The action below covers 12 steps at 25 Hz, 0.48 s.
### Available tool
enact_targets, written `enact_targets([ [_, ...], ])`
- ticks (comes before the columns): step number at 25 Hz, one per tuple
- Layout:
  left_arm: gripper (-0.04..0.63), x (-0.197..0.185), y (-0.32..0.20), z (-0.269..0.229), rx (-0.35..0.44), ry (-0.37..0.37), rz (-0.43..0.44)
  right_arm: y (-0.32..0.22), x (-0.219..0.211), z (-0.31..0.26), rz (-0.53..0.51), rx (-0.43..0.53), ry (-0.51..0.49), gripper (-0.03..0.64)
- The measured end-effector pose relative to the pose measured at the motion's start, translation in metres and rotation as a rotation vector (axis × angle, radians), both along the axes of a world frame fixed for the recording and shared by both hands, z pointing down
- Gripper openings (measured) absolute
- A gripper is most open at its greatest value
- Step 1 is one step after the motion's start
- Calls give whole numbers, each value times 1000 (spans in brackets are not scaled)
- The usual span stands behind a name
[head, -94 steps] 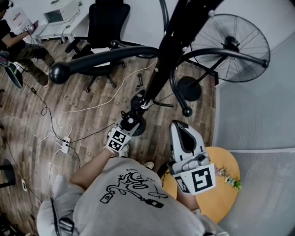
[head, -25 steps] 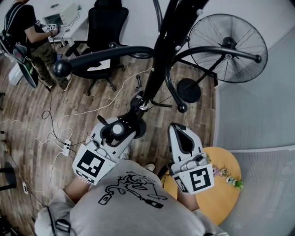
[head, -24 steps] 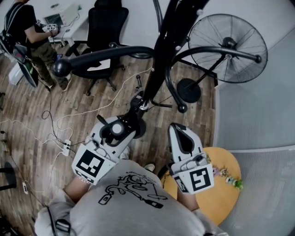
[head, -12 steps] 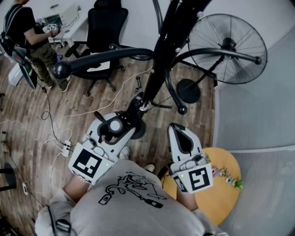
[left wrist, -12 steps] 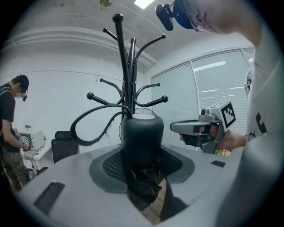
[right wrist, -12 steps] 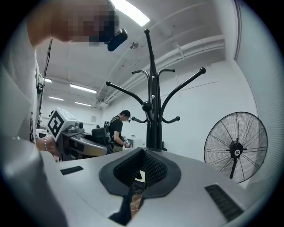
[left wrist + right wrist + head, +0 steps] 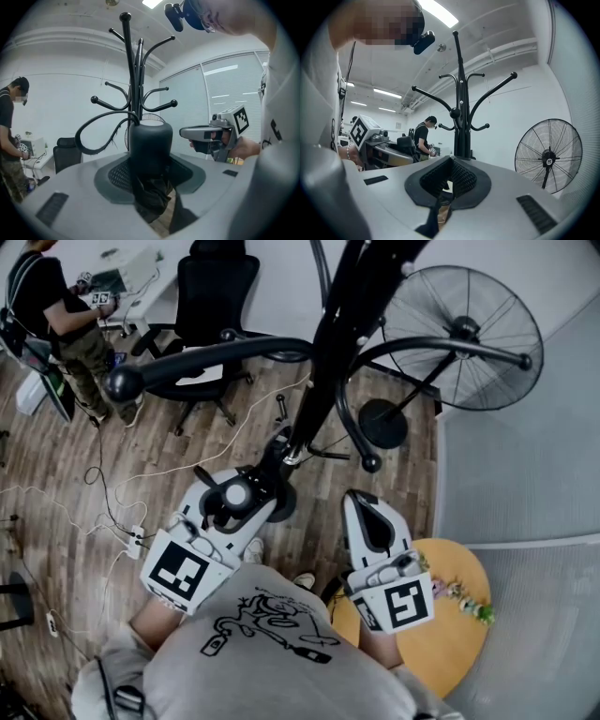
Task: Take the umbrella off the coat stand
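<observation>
The black coat stand (image 7: 323,381) rises through the middle of the head view, its base on the wooden floor. My left gripper (image 7: 248,486) sits just left of the pole, shut on the umbrella's thick black handle (image 7: 149,145). The handle stands upright between the pads. A black wrist strap (image 7: 89,136) loops off to its left, and dark folded fabric (image 7: 150,199) hangs below the jaws. The stand (image 7: 135,70) is behind the handle. My right gripper (image 7: 364,502) hangs level to the right of the pole, shut on nothing, and faces the stand (image 7: 461,117).
A standing fan (image 7: 464,334) is at the back right and a black office chair (image 7: 216,296) at the back left. A person (image 7: 56,315) stands by a desk at far left. Cables and a power strip (image 7: 131,535) lie on the floor. A round wooden table (image 7: 459,634) is by my right side.
Since the oldest frame my left gripper has come up from low by the stand's base toward the head camera. Over the last second it barely shifted. The right gripper stayed put.
</observation>
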<state>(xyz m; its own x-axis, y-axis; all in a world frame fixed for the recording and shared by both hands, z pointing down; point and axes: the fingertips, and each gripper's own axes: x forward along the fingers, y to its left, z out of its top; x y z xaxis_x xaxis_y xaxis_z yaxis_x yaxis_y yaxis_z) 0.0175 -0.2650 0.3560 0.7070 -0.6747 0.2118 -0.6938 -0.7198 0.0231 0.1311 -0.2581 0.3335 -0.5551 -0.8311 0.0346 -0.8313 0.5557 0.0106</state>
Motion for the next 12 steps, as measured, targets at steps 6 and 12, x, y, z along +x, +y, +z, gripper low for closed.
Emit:
enact_targets([
  [6,193,2,1,1,-2,-4,5,0,1,-1,3,3,-3,14],
  [12,193,3,2,2,-4,-8,9,1,2,0,4,3,-3,14],
])
